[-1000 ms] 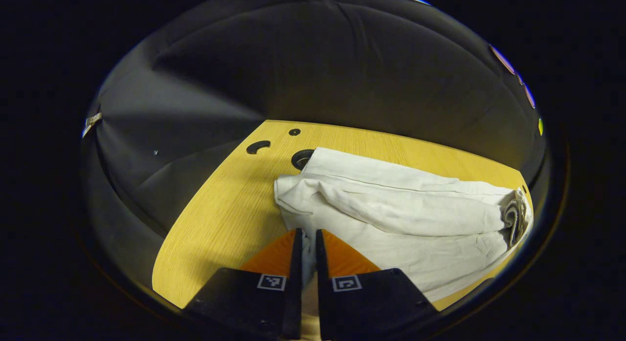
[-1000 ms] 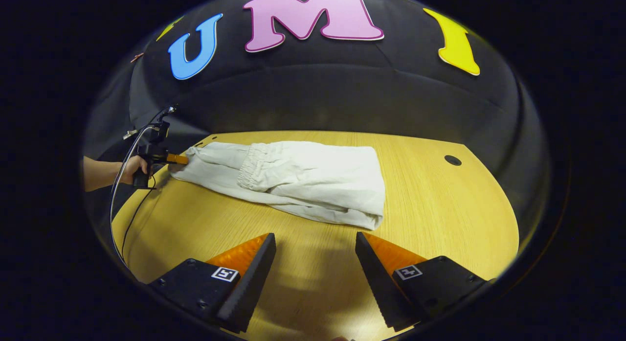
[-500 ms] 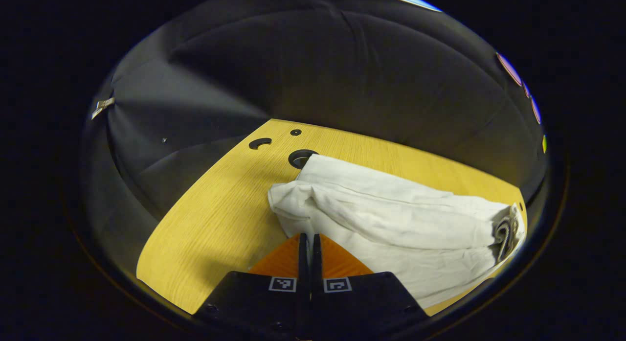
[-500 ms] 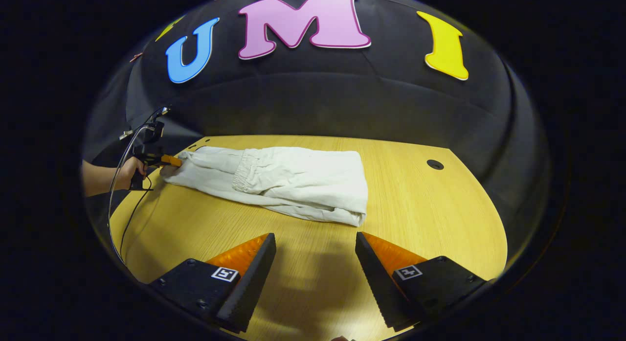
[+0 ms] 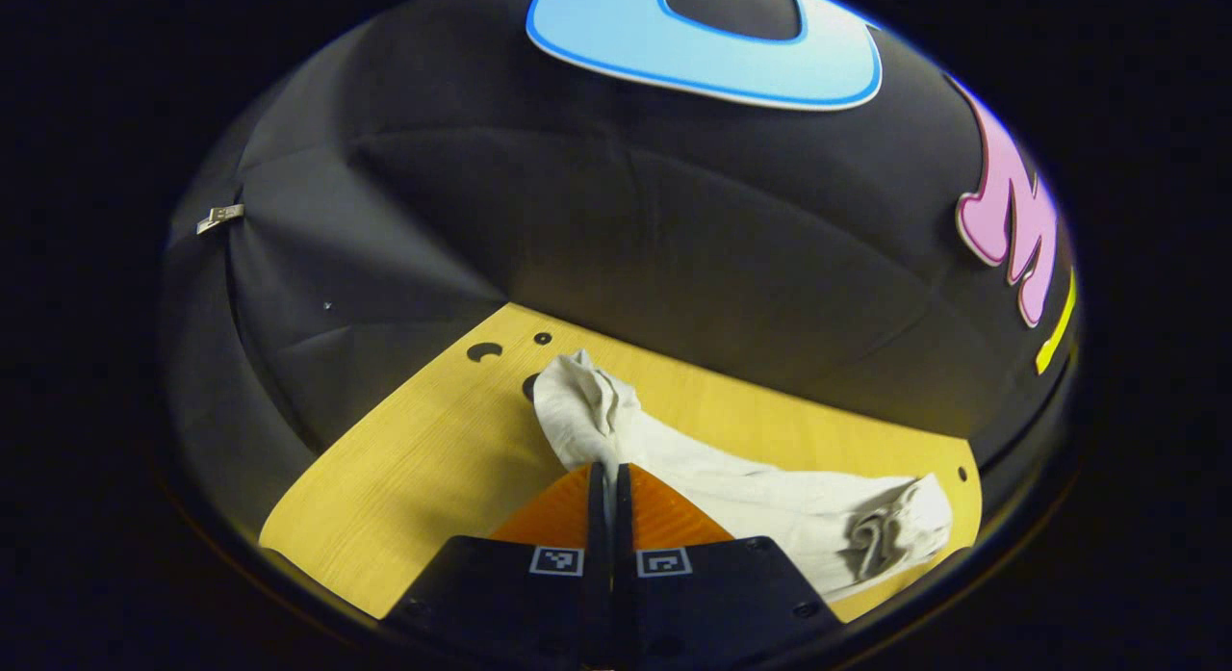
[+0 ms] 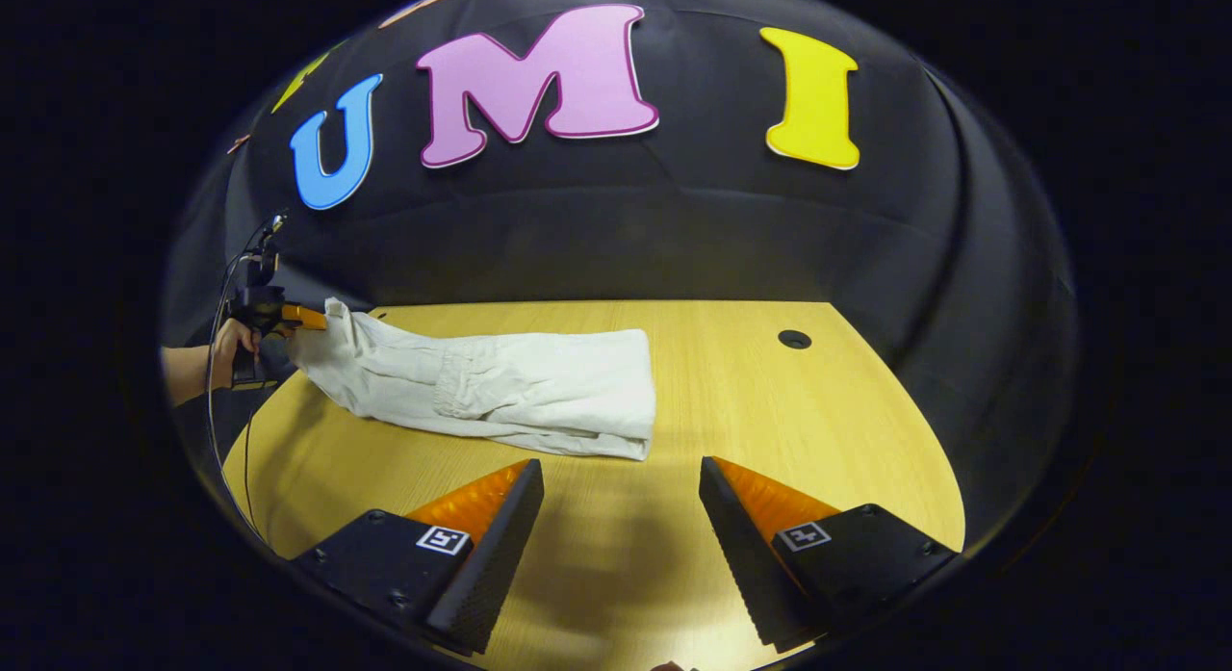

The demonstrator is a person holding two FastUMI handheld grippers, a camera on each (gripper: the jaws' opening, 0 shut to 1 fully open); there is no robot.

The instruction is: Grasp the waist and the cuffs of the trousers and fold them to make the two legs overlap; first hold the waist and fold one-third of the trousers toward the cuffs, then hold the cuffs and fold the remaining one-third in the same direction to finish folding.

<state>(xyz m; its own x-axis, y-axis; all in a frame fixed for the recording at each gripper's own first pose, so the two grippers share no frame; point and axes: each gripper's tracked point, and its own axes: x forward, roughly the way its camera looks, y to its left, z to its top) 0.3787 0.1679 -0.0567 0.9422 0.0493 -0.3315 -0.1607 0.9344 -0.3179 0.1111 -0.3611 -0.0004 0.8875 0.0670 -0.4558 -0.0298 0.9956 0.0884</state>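
White trousers (image 6: 500, 392) lie on the table (image 6: 818, 430), cuff end raised. The left gripper (image 5: 606, 478) pinches that end; the right gripper (image 6: 621, 478) hovers spread wide near the fold.

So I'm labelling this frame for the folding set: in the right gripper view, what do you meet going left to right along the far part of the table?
Hand → left gripper, pinching the cuff end → trousers → bare table → round hole.
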